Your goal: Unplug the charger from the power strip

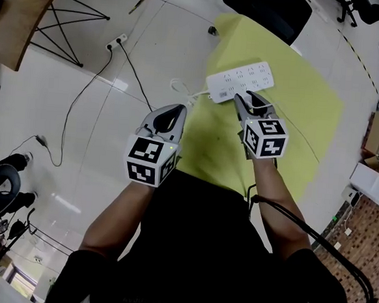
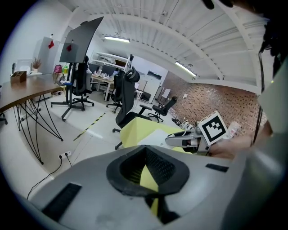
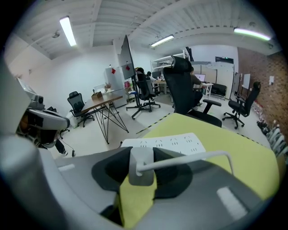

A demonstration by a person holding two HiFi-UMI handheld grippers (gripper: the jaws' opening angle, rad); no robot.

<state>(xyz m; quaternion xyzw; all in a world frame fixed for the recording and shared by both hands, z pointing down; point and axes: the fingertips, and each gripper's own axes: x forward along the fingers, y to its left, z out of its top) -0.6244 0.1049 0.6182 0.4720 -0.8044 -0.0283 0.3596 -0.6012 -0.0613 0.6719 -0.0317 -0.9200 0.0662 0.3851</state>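
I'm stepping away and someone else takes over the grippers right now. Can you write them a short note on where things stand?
Left gripper: jaws shut and empty, held to the left of the power strip, touching nothing.
Right gripper: jaws shut on the white charger; its cable trails off to the right.
The power strip lies on the yellow table, right at the right gripper's tips.
Done: charger gripped.
Left: I cannot tell whether the prongs are out yet; probably pull the charger clear of the strip.
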